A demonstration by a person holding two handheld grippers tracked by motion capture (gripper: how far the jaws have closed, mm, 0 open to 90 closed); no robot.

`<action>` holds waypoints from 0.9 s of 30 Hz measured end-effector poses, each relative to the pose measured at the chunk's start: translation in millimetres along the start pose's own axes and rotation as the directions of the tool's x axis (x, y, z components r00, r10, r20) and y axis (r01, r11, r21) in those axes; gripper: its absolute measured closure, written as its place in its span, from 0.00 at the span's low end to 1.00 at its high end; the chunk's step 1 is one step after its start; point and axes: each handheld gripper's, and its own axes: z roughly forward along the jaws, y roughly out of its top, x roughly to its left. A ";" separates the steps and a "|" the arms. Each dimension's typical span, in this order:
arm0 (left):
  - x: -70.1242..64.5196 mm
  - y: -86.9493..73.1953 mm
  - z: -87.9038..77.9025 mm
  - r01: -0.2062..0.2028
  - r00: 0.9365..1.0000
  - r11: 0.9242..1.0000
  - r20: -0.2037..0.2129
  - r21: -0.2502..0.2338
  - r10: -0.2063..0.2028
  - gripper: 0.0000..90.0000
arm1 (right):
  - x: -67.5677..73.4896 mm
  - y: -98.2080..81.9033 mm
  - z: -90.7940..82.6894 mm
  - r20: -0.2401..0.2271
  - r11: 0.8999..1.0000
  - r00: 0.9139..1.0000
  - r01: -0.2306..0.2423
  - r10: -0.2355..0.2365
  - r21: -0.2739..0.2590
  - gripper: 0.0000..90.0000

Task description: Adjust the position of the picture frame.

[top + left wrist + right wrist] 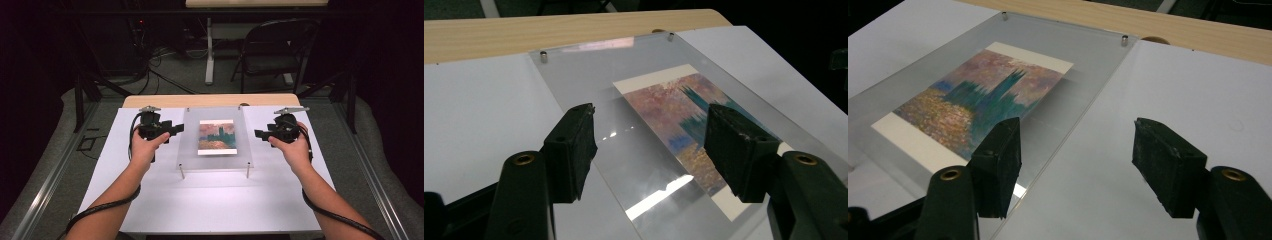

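The clear acrylic frame [215,137] lies flat in the middle of the white sheet [210,200] that covers the table, raised a little on small metal pegs [181,171] at its corners, with a painted picture [216,136] of teal towers against a pink and orange sky lying under the pane. At the left, my left claw [176,131] hangs above the sheet just beside the frame's left edge, pointing inward toward it; its jaws stand wide apart and hold nothing. Along that claw's own view, the two black pads [574,150] frame the pane's near corner, and the pane [624,130], its pegs [543,56] and the picture [684,125] all lie free below them, untouched. In the middle, the frame rests square to the table's wooden far edge [210,100]. At the right, my right claw [259,134] hangs just off the frame's right edge, also aimed inward, jaws wide and empty. In its own view one pad [998,165] sits over the pane's edge [1088,95] and the other over bare white sheet [1198,100], with the picture [973,95] off to the side. Beyond the table stands a dark folding chair [275,50] on the grey floor.
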 end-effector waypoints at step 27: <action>22.0 -0.4 61.6 0.071 0.994 0.996 -0.082 0.056 -0.066 0.41 | -0.9 14.7 70.4 0.013 0.997 0.998 -0.067 0.067 0.041 0.40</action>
